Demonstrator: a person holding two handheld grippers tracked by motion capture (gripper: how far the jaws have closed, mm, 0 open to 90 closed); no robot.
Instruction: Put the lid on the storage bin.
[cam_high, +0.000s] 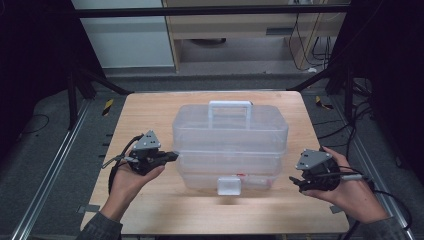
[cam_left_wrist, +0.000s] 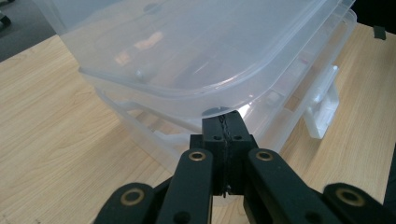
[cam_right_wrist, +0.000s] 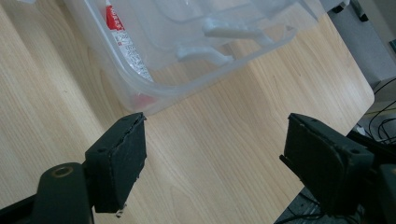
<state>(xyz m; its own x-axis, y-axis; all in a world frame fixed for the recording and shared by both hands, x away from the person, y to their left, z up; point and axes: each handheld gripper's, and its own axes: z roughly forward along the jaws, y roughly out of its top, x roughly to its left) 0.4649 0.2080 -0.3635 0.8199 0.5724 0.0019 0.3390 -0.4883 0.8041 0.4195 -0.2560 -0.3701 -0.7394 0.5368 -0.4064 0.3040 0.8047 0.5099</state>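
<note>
Closed left tool (cam_left_wrist: 223, 126) touches the clear box (cam_high: 230, 145); spread right tool (cam_right_wrist: 215, 158) reveals a red-capped tube (cam_right_wrist: 122, 39).

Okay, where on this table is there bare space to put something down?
Bare wood runs along the table edge left of the clear box, behind the left gripper, and in the near strip in front of the white latch. The right side is tighter: the right gripper hovers there.

Bright light from above on the desk (cam_high: 150, 120), dark room all around, white shine on the clear box (cam_left_wrist: 196, 56), soft shadow under it, close parts blurry
</note>
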